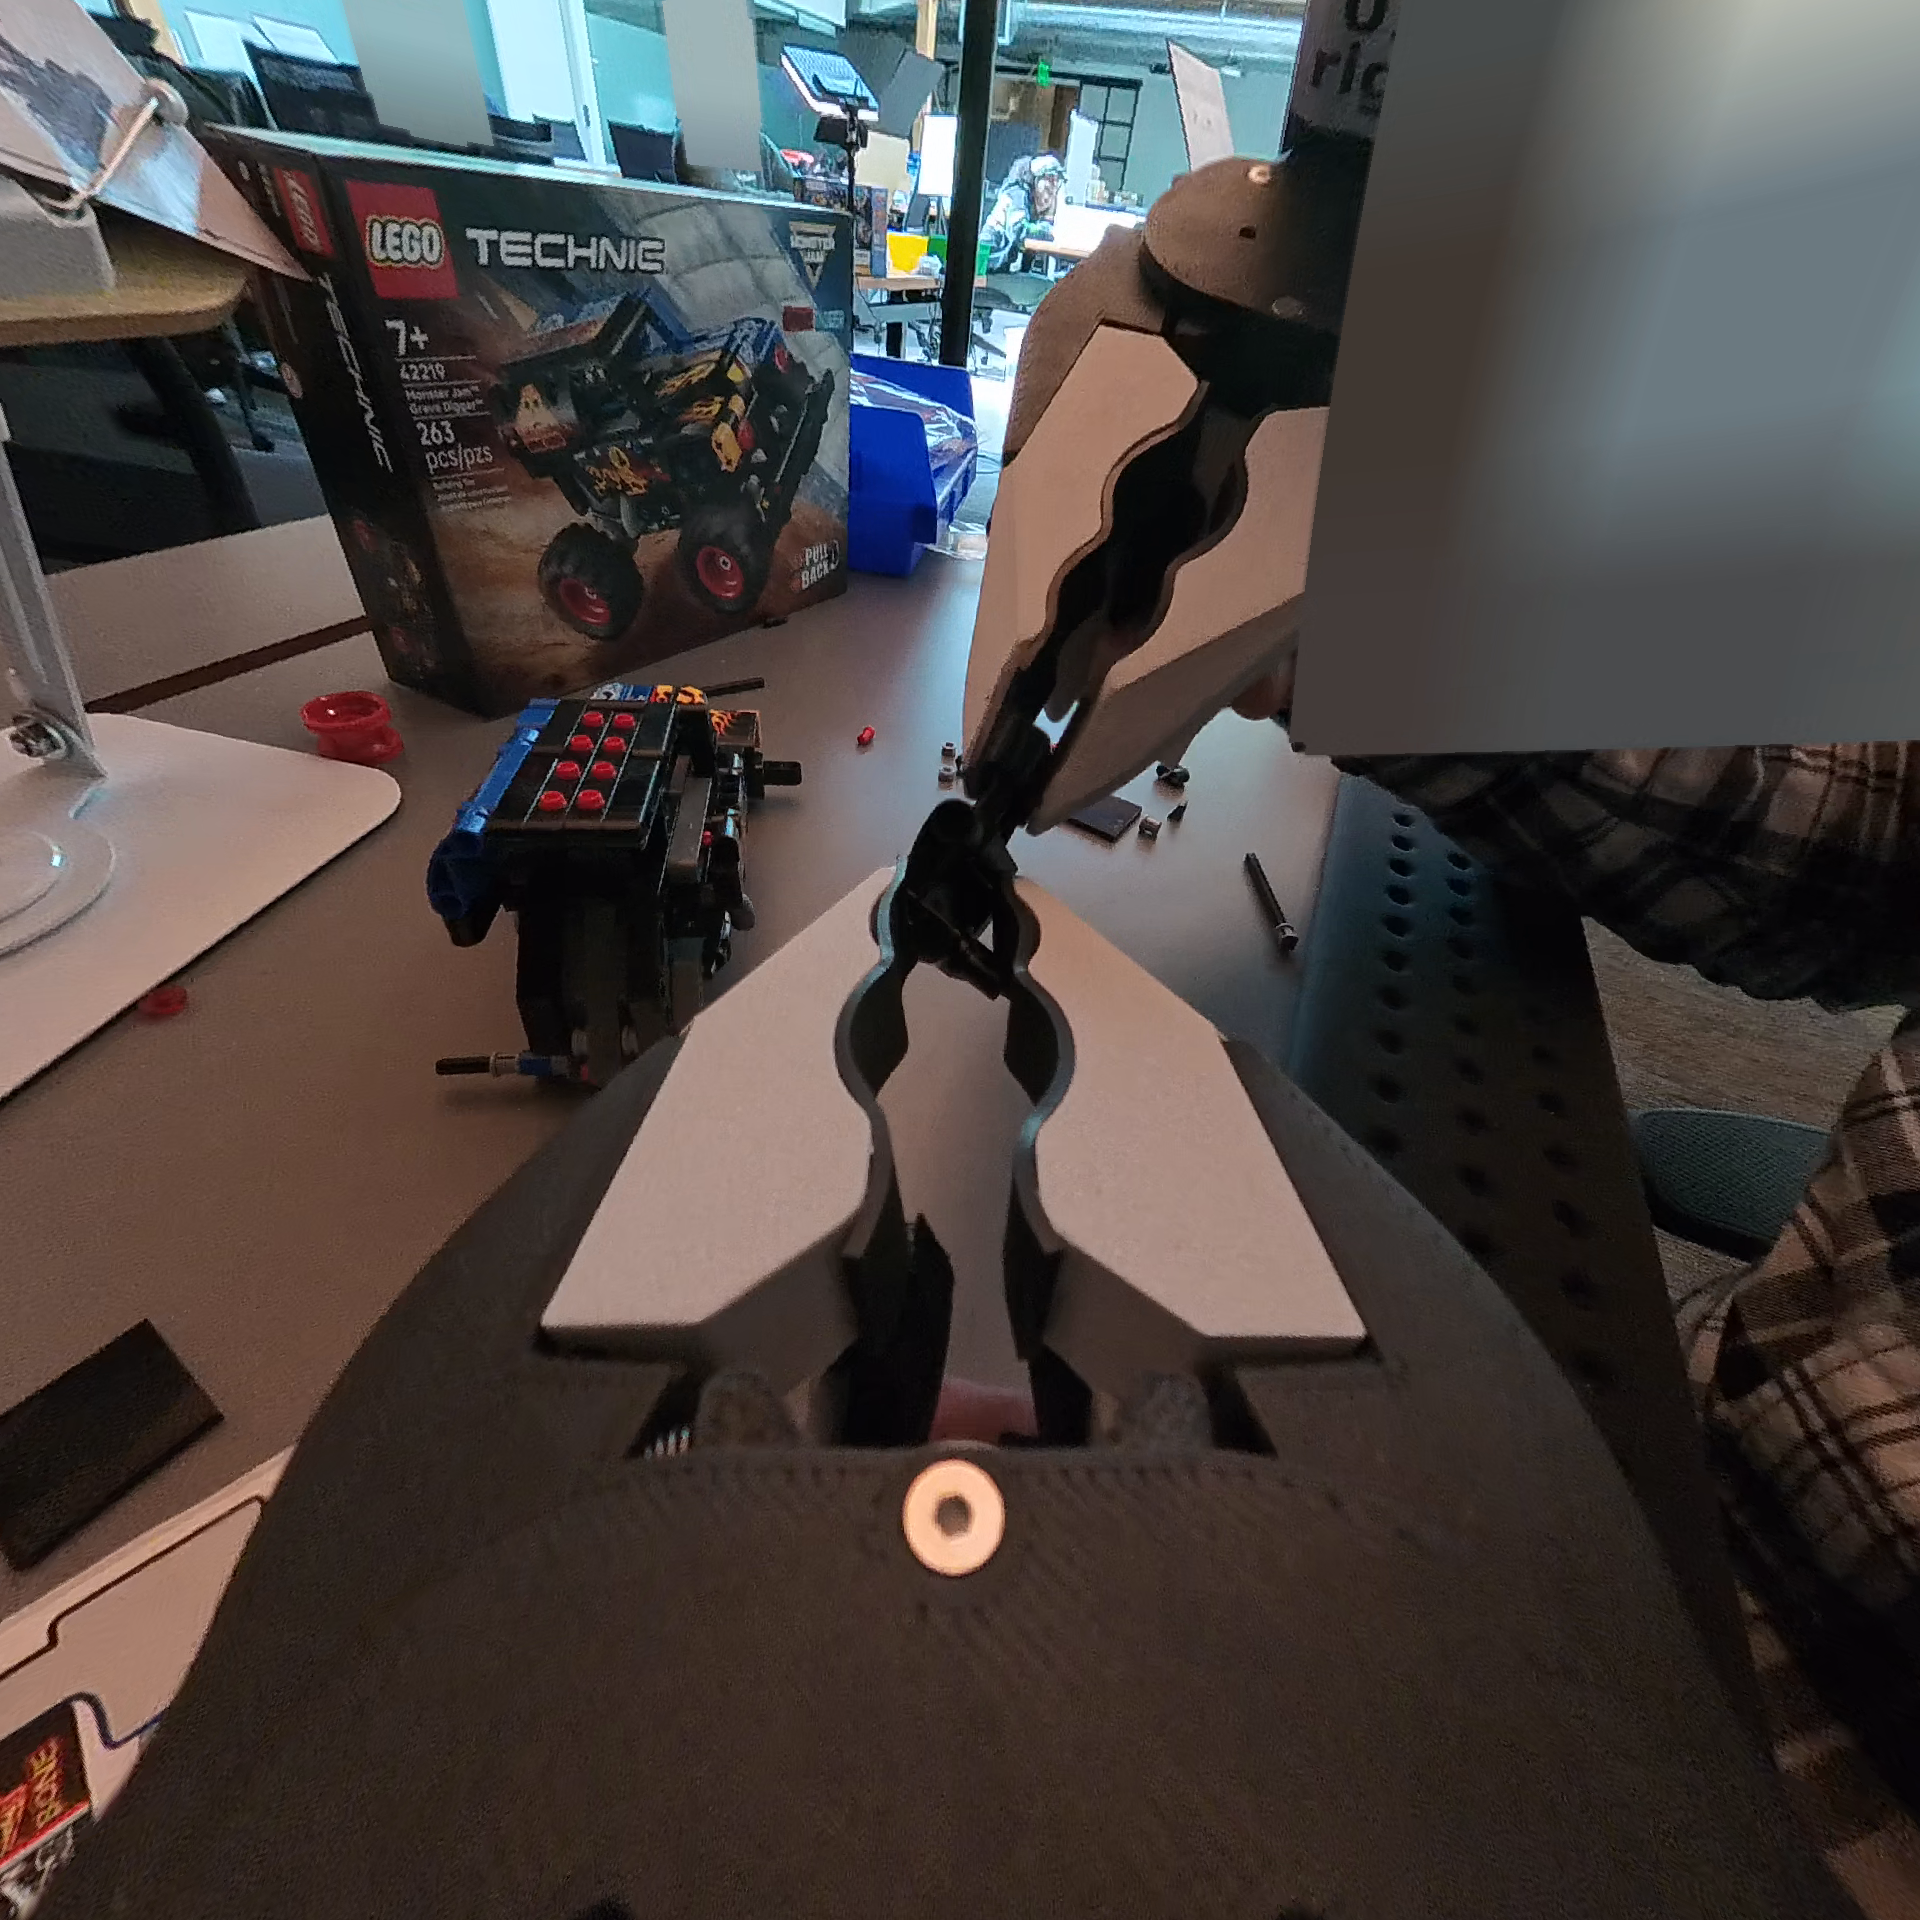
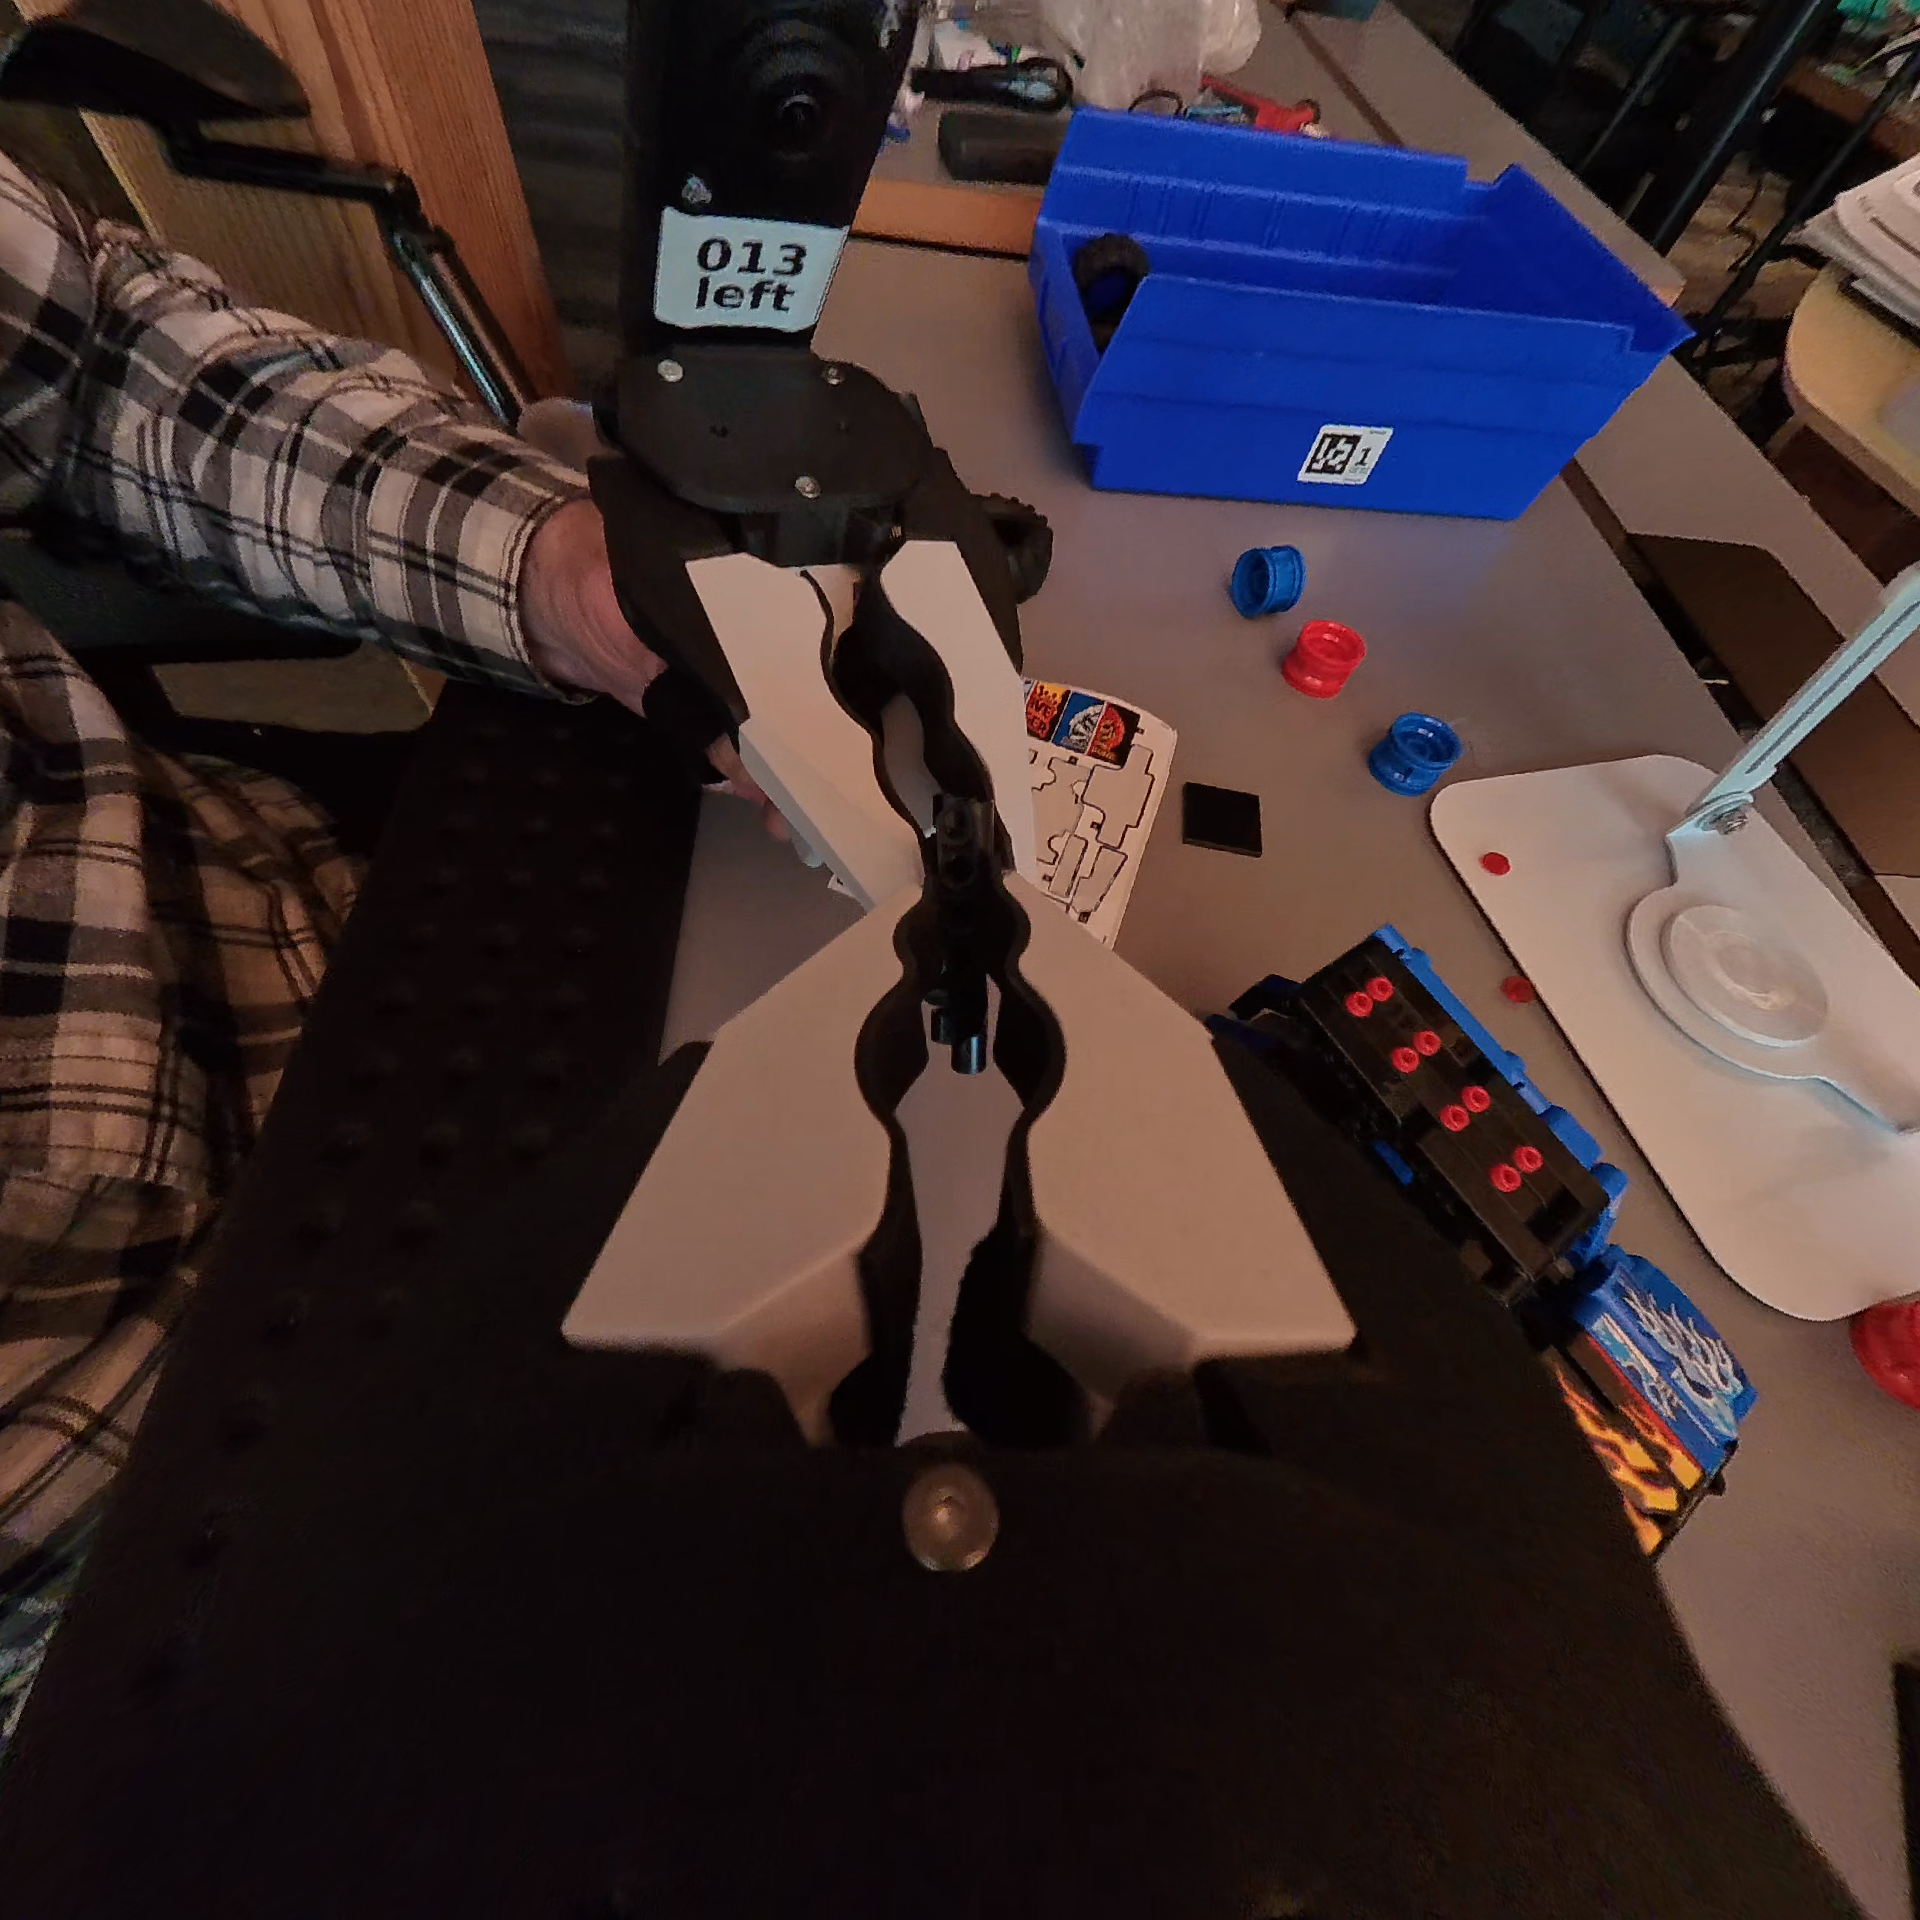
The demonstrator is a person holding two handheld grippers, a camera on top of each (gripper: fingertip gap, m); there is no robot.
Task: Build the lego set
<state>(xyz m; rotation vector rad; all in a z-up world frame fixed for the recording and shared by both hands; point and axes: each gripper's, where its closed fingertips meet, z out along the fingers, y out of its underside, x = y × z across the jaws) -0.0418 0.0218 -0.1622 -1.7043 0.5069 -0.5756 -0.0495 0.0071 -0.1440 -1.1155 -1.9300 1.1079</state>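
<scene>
My left gripper (image 1: 956,899) is shut on a small black Lego part (image 1: 948,847) held above the table. My right gripper (image 1: 1006,784) comes in from the upper right, shut on another small black part, and the two parts touch tip to tip. In the right wrist view my right gripper (image 2: 961,925) holds a black pin piece (image 2: 958,1023), with the left gripper (image 2: 961,831) facing it from above. The half-built truck (image 1: 613,831), black and blue with red studs, stands on the table to the left; it also shows in the right wrist view (image 2: 1455,1122).
The Lego box (image 1: 582,416) stands behind the truck, with a blue bin (image 2: 1351,312) beyond. Red (image 2: 1322,655) and blue (image 2: 1268,580) wheel hubs, a sticker sheet (image 2: 1101,810), a black tile (image 2: 1221,818), a black axle (image 1: 1270,899) and a white lamp base (image 2: 1662,987) lie around.
</scene>
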